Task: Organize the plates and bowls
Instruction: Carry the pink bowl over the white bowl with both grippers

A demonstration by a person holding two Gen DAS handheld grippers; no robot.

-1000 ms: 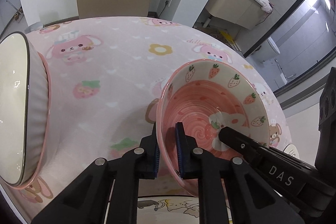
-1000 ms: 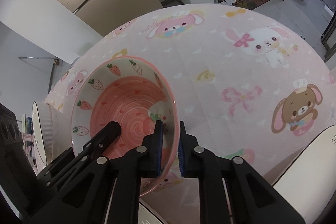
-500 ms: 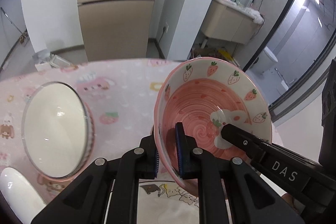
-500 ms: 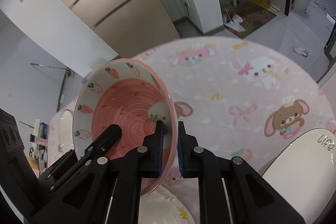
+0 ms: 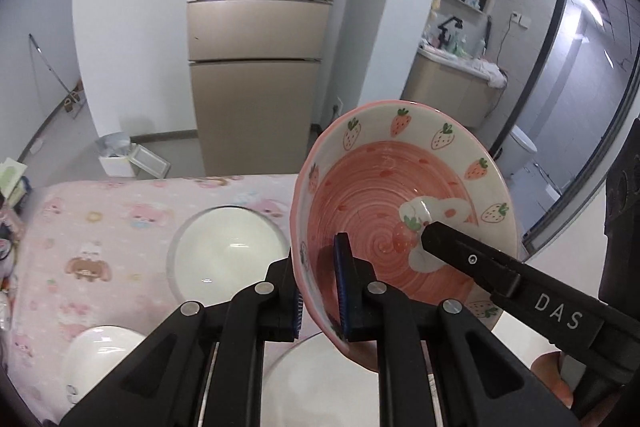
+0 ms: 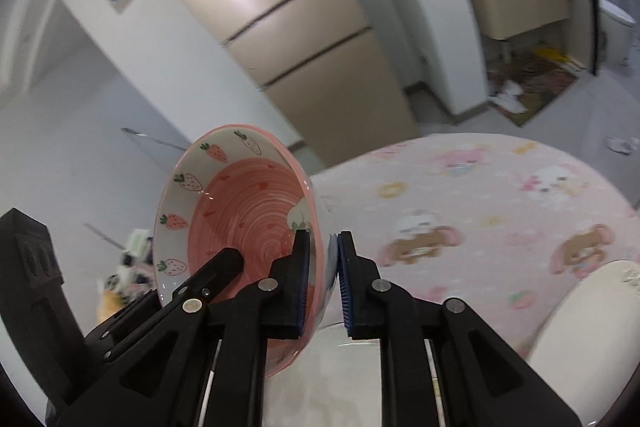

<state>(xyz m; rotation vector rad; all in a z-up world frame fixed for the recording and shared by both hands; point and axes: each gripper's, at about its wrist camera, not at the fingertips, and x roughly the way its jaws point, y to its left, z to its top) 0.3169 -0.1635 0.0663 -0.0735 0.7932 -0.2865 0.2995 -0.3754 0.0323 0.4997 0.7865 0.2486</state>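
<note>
Since the earlier frame the strawberry bowl (image 5: pixel 400 211) has risen clear of the pink-clothed bench (image 5: pixel 100 227). The left gripper (image 5: pixel 318 287) pinches its near-left rim; the right gripper (image 6: pixel 323 283) straddles the opposite rim, its jaws just easing apart. Below sit a white bowl (image 5: pixel 228 251) and plates, with open cloth toward the far edge.

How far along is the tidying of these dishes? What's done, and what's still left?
Nothing looks stacked yet. In hand: the strawberry bowl, up off the table, its rim pinched by the left gripper and lying between the jaws of the right gripper, which are opening. Left: a white bowl and a white plate sit apart on the pink tablecloth.
</note>
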